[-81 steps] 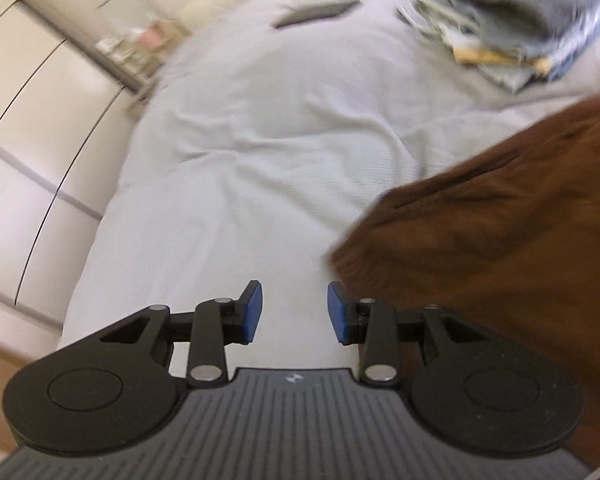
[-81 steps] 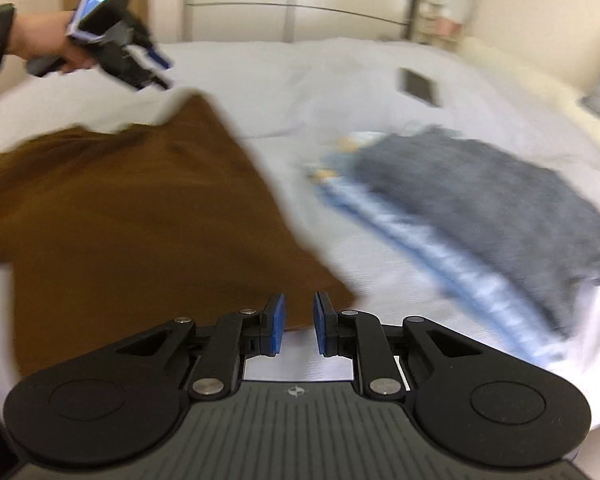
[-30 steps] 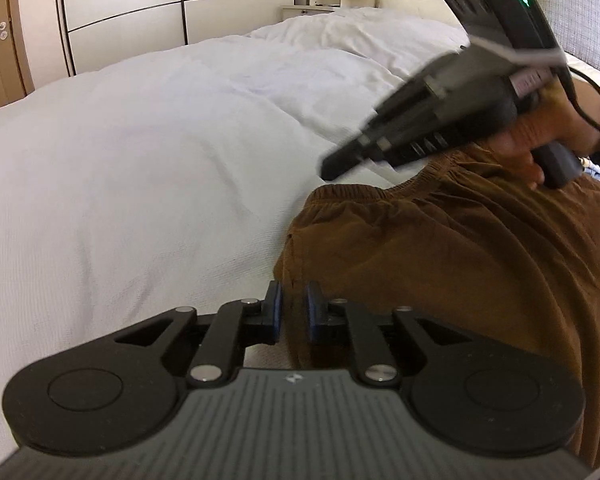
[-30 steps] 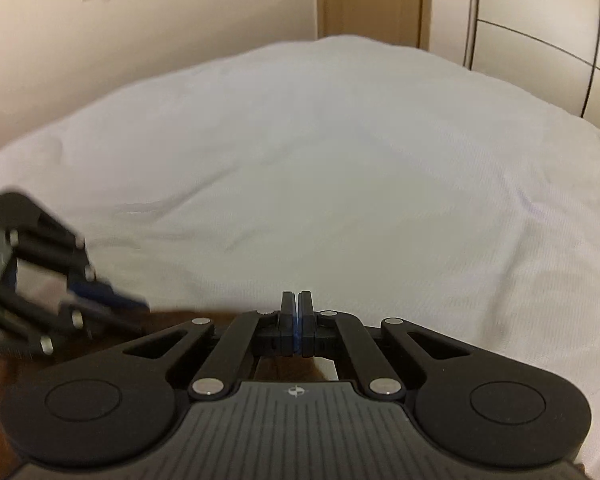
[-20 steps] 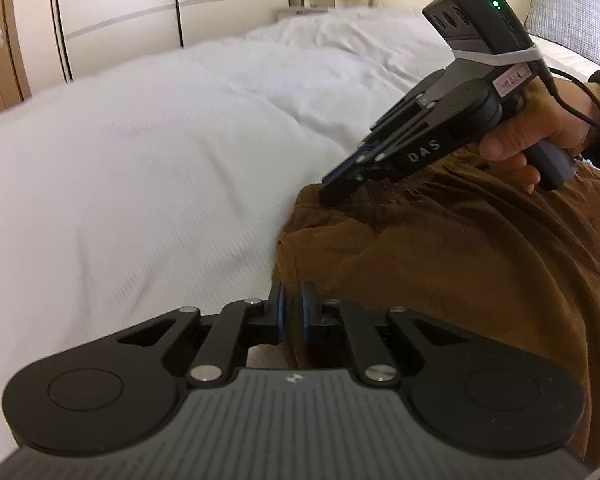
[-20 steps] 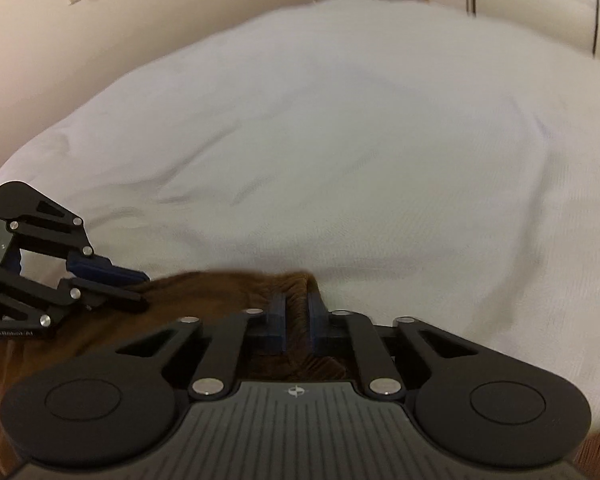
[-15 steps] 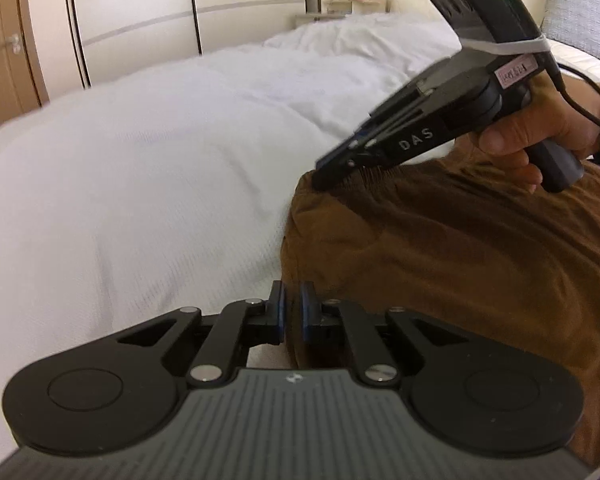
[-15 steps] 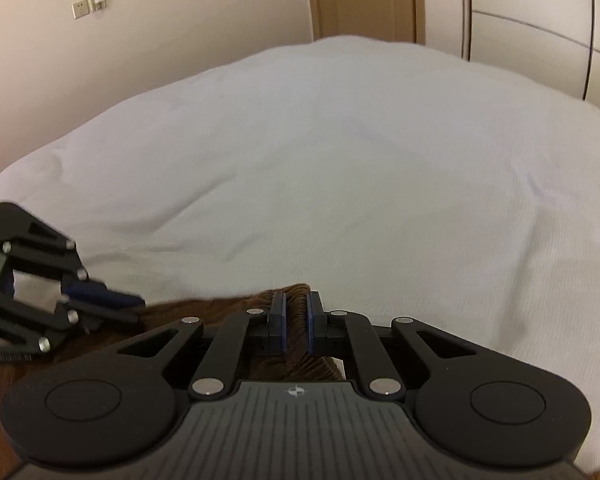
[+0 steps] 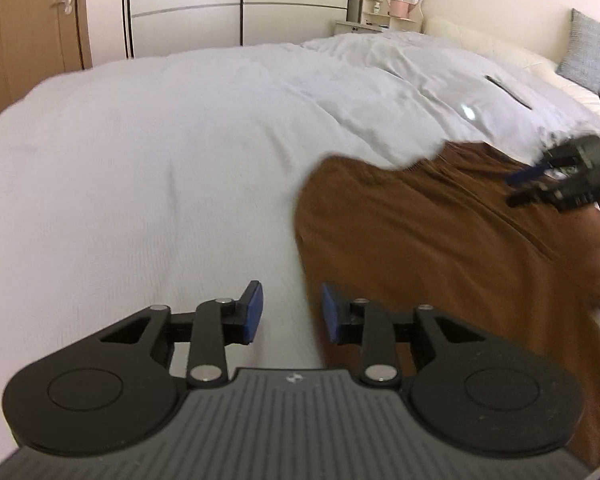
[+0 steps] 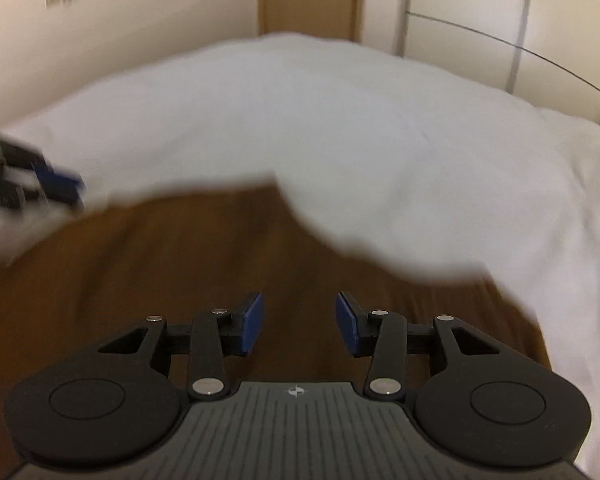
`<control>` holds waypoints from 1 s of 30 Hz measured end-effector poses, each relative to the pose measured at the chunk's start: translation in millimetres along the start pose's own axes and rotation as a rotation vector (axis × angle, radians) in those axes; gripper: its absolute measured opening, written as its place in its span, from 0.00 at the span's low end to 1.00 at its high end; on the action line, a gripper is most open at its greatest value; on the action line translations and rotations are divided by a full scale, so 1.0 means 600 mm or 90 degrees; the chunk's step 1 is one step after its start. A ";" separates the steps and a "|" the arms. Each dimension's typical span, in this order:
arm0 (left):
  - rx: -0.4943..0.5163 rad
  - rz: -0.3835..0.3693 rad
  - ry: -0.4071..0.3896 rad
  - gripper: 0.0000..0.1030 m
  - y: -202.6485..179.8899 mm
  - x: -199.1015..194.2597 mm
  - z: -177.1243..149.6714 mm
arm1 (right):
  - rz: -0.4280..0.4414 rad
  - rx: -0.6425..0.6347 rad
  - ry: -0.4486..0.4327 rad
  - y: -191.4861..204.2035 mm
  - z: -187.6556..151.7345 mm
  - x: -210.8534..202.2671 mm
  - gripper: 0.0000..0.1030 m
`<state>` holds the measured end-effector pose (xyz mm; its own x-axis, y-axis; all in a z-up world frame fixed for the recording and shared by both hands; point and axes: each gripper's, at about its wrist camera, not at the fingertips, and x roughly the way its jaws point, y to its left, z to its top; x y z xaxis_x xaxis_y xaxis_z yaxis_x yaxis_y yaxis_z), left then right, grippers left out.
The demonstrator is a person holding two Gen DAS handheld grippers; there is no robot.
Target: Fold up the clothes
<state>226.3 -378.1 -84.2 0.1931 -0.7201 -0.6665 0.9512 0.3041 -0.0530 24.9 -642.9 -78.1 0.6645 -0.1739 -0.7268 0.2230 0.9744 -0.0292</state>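
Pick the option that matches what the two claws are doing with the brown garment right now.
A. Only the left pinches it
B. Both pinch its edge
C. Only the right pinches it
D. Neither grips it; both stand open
D: the left claw and the right claw have both just been opening, their blue pads apart with nothing pressed between them, while the brown garment lies flat on the white bed.

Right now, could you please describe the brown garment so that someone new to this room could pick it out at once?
Start from the large bed covered by a white duvet. The brown garment lies spread on it, just ahead of both open grippers. It is the only dark, rust-brown cloth against all that white, with a gathered edge along its far side.
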 end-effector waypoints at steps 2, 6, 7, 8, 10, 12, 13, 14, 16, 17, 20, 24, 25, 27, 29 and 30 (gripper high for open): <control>-0.002 -0.002 0.022 0.34 -0.017 -0.022 -0.036 | -0.020 0.030 0.023 0.002 -0.070 -0.039 0.42; -0.003 0.043 0.058 0.27 -0.045 -0.054 -0.101 | -0.059 0.085 0.050 -0.020 -0.185 -0.139 0.42; -0.014 0.049 0.061 0.23 -0.046 -0.062 -0.110 | -0.074 0.084 0.060 -0.016 -0.203 -0.153 0.42; -0.019 0.063 0.061 0.23 -0.047 -0.071 -0.118 | -0.091 0.078 0.073 -0.008 -0.217 -0.163 0.42; -0.018 0.099 0.066 0.20 -0.049 -0.089 -0.133 | -0.126 0.065 0.099 0.009 -0.243 -0.182 0.42; -0.016 0.132 0.075 0.19 -0.049 -0.106 -0.145 | -0.155 0.068 0.117 0.021 -0.260 -0.202 0.42; -0.019 0.146 0.075 0.19 -0.049 -0.118 -0.150 | -0.165 0.074 0.116 0.026 -0.265 -0.213 0.42; -0.020 0.159 0.070 0.18 -0.051 -0.133 -0.156 | -0.172 0.083 0.109 0.032 -0.268 -0.225 0.43; -0.017 0.176 0.058 0.18 -0.061 -0.162 -0.166 | -0.179 0.099 0.090 0.046 -0.274 -0.247 0.45; -0.014 0.176 0.052 0.18 -0.070 -0.173 -0.170 | -0.172 0.105 0.078 0.056 -0.275 -0.258 0.49; -0.016 0.164 0.034 0.21 -0.106 -0.200 -0.185 | -0.151 0.111 0.052 0.090 -0.279 -0.279 0.55; -0.033 0.152 0.018 0.34 -0.157 -0.226 -0.199 | -0.136 0.109 0.043 0.135 -0.278 -0.295 0.64; -0.036 0.151 0.012 0.41 -0.169 -0.231 -0.202 | -0.137 0.111 0.040 0.144 -0.277 -0.298 0.74; -0.035 0.148 0.004 0.53 -0.195 -0.235 -0.203 | -0.146 0.126 0.027 0.157 -0.274 -0.312 0.94; -0.034 0.144 -0.005 0.70 -0.220 -0.239 -0.203 | -0.155 0.138 0.017 0.167 -0.269 -0.325 0.98; -0.034 0.141 -0.012 0.74 -0.231 -0.242 -0.203 | -0.159 0.138 0.017 0.170 -0.266 -0.329 0.98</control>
<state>37.2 -239.8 -70.5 0.4010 -0.6433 -0.6522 0.8710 0.4883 0.0539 -197.3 -486.4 -47.4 0.5515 -0.3973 -0.7335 0.5254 0.8484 -0.0644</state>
